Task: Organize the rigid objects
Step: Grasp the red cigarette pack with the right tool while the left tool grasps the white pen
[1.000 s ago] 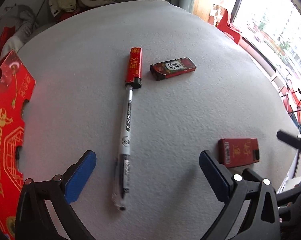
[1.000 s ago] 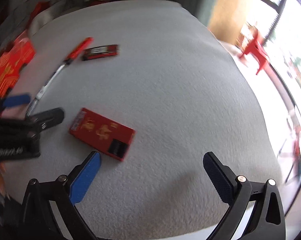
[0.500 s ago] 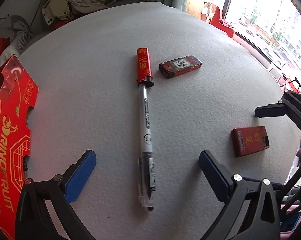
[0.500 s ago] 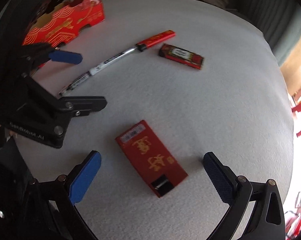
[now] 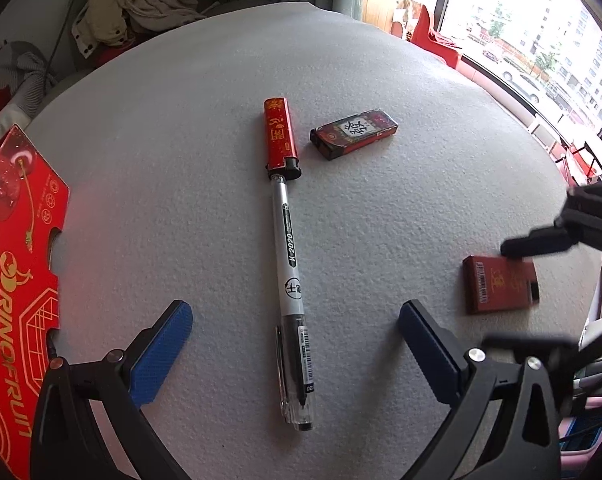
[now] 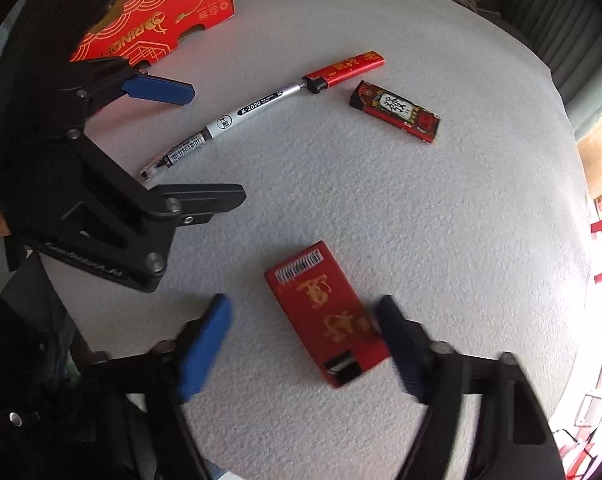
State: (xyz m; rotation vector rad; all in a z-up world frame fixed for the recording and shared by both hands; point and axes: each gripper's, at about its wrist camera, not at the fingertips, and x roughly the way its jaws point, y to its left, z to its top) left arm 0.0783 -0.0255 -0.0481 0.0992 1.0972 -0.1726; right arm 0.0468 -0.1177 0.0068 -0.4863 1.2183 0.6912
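Right gripper (image 6: 301,344): jaws wide apart, straddling the flat red box (image 6: 327,314) near the table's (image 6: 441,220) edge, gripping nothing. Left gripper (image 5: 297,344): jaws wide apart, empty, over the pen (image 5: 291,292), whose tip meets the red lighter (image 5: 280,138); dark box (image 5: 353,133) just beside.

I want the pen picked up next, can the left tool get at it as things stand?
Probably yes. The left tool is open with the pen lying between its fingers on the table, nothing over it; only the lighter touches its far tip.
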